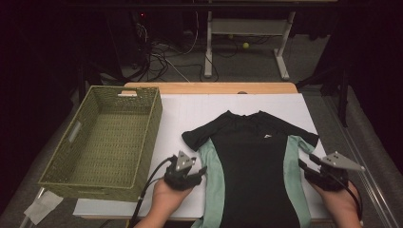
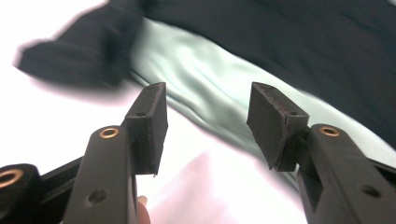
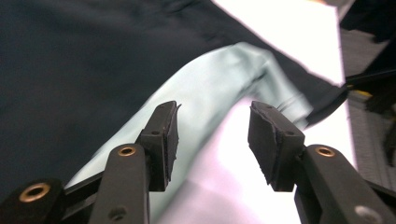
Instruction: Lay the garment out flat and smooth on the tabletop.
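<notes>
A: T-shirt point(image 1: 252, 161), black with mint side panels, lies flat at centre-right of the high view, beside a wicker basket point(image 1: 102, 142).

B: Left gripper point(image 2: 205, 109) and right gripper point(image 3: 212, 126) views show jaws released, holding nothing.

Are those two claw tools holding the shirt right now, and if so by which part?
Nothing is held. The left gripper and right gripper both have open jaws beside the shirt, at its pale green side panels.
</notes>
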`<state>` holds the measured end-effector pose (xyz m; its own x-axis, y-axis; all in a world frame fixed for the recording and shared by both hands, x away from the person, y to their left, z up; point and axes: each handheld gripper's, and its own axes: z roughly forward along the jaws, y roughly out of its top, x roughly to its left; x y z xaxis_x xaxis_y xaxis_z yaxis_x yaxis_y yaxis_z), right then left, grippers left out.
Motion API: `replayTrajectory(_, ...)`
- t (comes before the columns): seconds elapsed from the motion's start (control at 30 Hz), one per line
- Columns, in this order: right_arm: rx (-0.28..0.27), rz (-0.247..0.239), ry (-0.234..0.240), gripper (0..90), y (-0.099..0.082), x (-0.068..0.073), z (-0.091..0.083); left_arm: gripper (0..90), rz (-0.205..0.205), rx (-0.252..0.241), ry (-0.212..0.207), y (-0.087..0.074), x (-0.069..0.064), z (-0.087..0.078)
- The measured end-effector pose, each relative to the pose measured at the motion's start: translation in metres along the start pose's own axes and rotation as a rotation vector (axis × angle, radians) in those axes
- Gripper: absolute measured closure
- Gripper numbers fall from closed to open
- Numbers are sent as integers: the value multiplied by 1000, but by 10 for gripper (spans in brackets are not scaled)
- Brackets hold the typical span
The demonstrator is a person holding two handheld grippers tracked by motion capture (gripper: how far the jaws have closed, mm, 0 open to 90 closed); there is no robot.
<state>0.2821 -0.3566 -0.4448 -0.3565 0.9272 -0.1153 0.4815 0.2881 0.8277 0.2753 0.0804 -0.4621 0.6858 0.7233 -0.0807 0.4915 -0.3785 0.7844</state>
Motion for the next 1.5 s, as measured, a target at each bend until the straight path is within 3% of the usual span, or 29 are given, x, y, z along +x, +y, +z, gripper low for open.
replayTrajectory(0.07,0,-5,13,535,-4,4,-7,448,9,7,-15,-7,-6,-4)
replayTrajectory(0.1,3,-29,34,539,-14,14,-20,448,16,-3,-39,-20,-17,-12)
replayTrajectory(0.13,4,-40,38,545,-20,19,-27,448,16,-3,-39,-20,-17,-12)
replayTrajectory(0.17,4,-40,38,545,-20,19,-27,448,37,2,-41,-25,-23,-15)
replayTrajectory(0.23,12,-55,74,552,-36,30,-44,448,74,22,-46,-32,-35,-18)
replayTrajectory(0.3,21,-64,77,552,-41,32,-49,448,88,19,-70,-37,-43,-19)
replayTrajectory(0.37,25,-37,106,552,-49,33,-57,447,97,16,-93,-41,-51,-19)
replayTrajectory(0.43,39,-36,117,552,-57,36,-62,447,130,46,-77,-42,-58,-16)
replayTrajectory(0.6,81,-40,169,550,-71,42,-66,446,131,52,-121,-47,-69,-16)
replayTrajectory(0.73,95,-46,188,552,-73,45,-68,457,126,63,-146,-49,-71,-14)
replayTrajectory(0.8,103,-47,194,572,-73,46,-66,537,125,65,-166,-49,-70,-15)
replayTrajectory(0.93,110,-46,226,808,-72,48,-66,739,120,69,-205,-49,-72,-16)
replayTrajectory(1.0,117,-72,217,853,-70,51,-67,786,116,64,-210,-49,-73,-17)
replayTrajectory(1.07,111,-101,201,857,-69,54,-70,804,108,56,-228,-49,-74,-19)
replayTrajectory(1.23,26,-65,187,857,-64,50,-88,804,123,36,-252,-50,-82,-29)
replayTrajectory(1.3,15,-64,180,858,-67,52,-95,803,121,53,-232,-52,-80,-33)
replayTrajectory(1.37,26,-66,183,855,-70,54,-97,801,93,51,-232,-57,-74,-37)
replayTrajectory(1.5,20,-71,195,738,-70,56,-97,723,82,47,-233,-59,-68,-36)
